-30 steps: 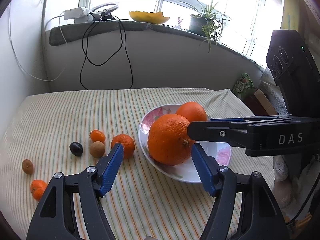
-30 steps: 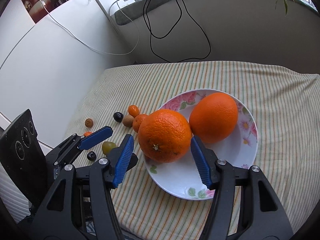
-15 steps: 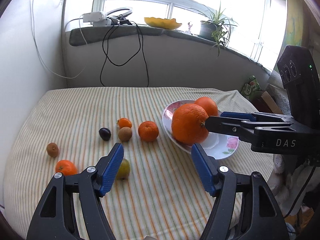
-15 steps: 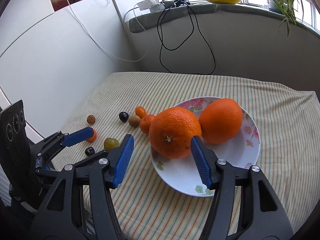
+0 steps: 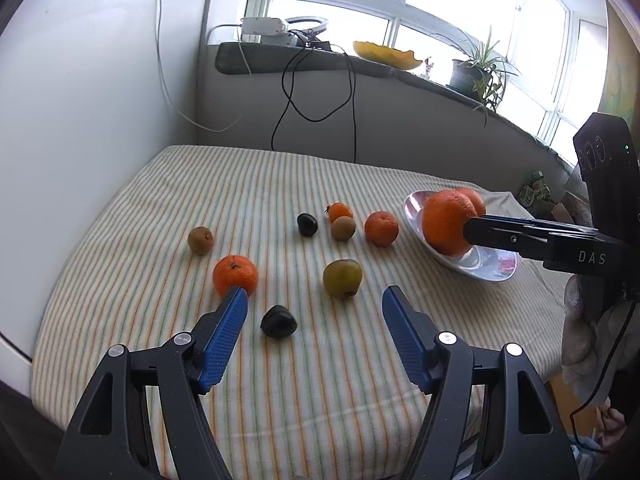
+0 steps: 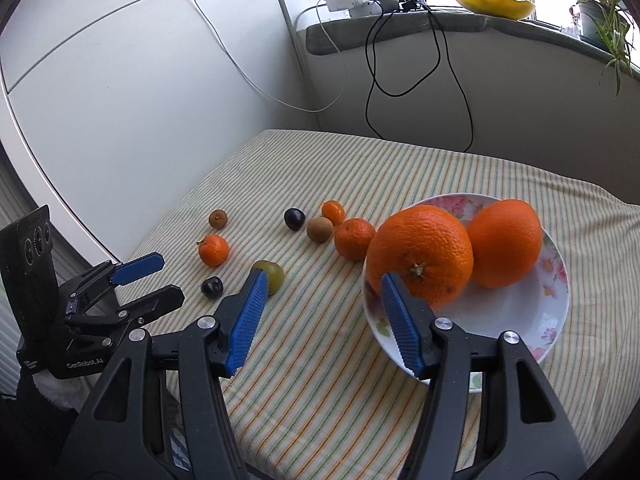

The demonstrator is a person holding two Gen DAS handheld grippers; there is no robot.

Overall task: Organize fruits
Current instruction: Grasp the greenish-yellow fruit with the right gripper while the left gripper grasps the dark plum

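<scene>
A floral plate (image 6: 516, 316) holds two big oranges (image 6: 420, 254), also seen in the left wrist view (image 5: 446, 216). Several small fruits lie on the striped cloth: a mandarin (image 5: 235, 275), a green plum (image 5: 342, 277), a dark plum (image 5: 279, 321), a kiwi (image 5: 343, 227), another mandarin (image 5: 381, 228). My left gripper (image 5: 314, 320) is open and empty above the dark plum. My right gripper (image 6: 322, 306) is open and empty, at the plate's near left rim.
A striped cloth (image 5: 260, 184) covers the table, which stands against a white wall on the left. Black cables (image 5: 316, 92) hang from the windowsill behind. A potted plant (image 5: 476, 72) and a yellow dish (image 5: 386, 55) sit on the sill.
Both grippers have pulled back from the plate. The left one swung left over the small fruits; the big orange that sat between the jaws now rests on the plate.
</scene>
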